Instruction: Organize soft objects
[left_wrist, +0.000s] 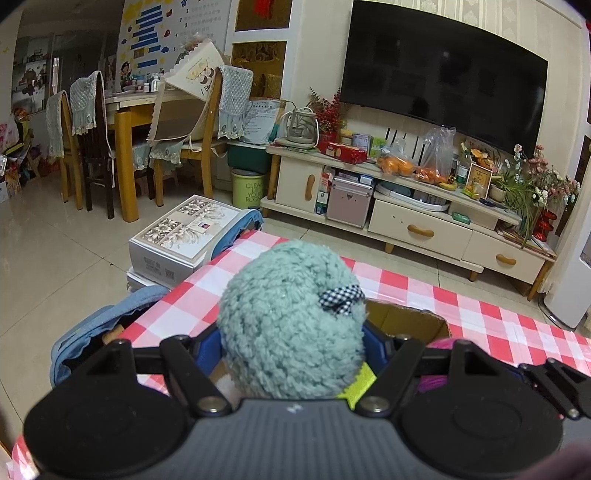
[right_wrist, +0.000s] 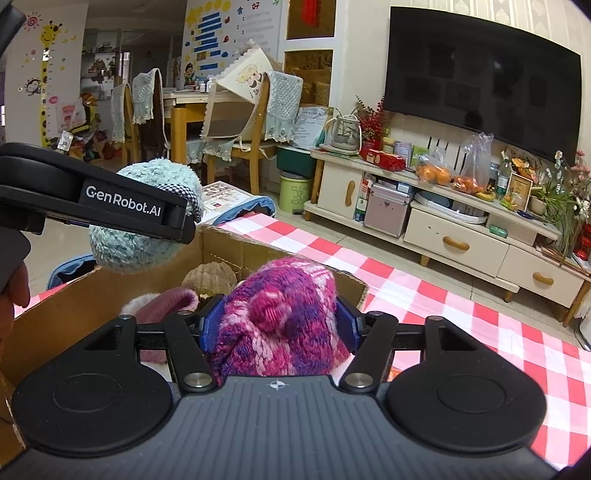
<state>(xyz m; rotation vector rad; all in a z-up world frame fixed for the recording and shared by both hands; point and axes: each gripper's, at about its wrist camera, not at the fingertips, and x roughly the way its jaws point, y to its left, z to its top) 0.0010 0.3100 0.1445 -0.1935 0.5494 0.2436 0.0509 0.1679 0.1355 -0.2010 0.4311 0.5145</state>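
My left gripper (left_wrist: 291, 343) is shut on a fluffy teal hat (left_wrist: 291, 317) with a small checked bow (left_wrist: 341, 298). In the right wrist view the teal hat (right_wrist: 147, 243) hangs in the left gripper (right_wrist: 147, 218) above the left side of a cardboard box (right_wrist: 74, 306). My right gripper (right_wrist: 277, 325) is shut on a pink and purple knitted hat (right_wrist: 280, 314), held over the box's near right part. Inside the box lie a pink fleecy item (right_wrist: 166, 302) and a beige ribbed item (right_wrist: 210, 277). The box rim (left_wrist: 406, 317) shows behind the teal hat.
The box stands on a table with a red and white checked cloth (right_wrist: 424, 295). A blue bag (left_wrist: 92, 332) and a stack of white boxes (left_wrist: 181, 236) sit by the table's left edge. A TV cabinet (left_wrist: 424, 221) and dining chairs (left_wrist: 92, 147) stand across the floor.
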